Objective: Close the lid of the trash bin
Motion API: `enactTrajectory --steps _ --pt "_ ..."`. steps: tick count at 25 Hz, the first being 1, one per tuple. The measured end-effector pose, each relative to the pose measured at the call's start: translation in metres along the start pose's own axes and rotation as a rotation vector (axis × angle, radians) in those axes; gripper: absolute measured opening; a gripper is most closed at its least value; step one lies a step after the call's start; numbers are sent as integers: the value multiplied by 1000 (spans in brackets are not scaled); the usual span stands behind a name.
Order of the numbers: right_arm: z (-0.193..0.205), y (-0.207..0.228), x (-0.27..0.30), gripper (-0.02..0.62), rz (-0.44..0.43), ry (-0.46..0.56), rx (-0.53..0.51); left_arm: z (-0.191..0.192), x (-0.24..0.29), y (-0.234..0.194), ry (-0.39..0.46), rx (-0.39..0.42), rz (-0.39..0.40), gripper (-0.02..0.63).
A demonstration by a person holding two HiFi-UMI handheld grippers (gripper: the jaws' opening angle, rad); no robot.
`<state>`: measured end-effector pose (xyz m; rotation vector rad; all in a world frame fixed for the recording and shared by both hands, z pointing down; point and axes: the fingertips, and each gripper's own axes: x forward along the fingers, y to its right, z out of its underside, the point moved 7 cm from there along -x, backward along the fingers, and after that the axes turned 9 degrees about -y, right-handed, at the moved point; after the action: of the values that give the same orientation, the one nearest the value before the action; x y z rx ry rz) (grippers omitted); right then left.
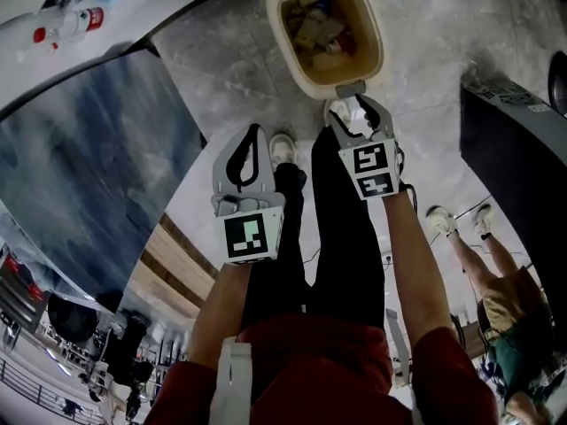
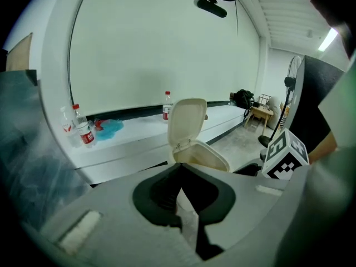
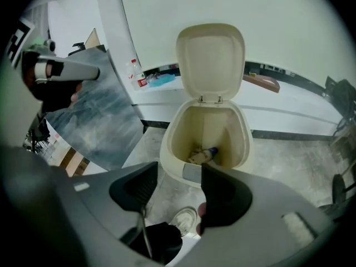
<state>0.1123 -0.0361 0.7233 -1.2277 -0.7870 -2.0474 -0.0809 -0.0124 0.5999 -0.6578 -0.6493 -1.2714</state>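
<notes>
A cream trash bin (image 1: 330,34) stands on the grey floor ahead of me, with rubbish inside. Its lid (image 3: 211,60) is swung up and upright at the back. A grey pedal (image 1: 350,88) juts from the bin's front rim. My right gripper (image 1: 359,115) hangs open just short of that pedal, nothing between its jaws, and the bin (image 3: 206,132) shows through the gap. My left gripper (image 1: 249,159) is lower and left, above my shoe, its jaws shut on nothing. In the left gripper view the bin (image 2: 200,156) and raised lid (image 2: 187,121) lie beyond the closed jaws.
A large blue-grey panel (image 1: 89,166) leans at the left. Water bottles (image 2: 83,131) stand on a white ledge (image 2: 139,132) behind the bin. A black unit (image 1: 514,149) is at the right, with another person (image 1: 496,308) seated below it. My shoe (image 1: 283,147) is near the bin.
</notes>
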Motion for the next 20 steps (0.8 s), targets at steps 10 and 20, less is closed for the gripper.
enactTrajectory --steps 10,20 --pt "-35 -46 -93 242 6 85 -5 -52 -67 -7 95 60 2 2" --pt "-88 -88 -211 239 110 296 9 -106 -159 -19 255 73 -7 2"
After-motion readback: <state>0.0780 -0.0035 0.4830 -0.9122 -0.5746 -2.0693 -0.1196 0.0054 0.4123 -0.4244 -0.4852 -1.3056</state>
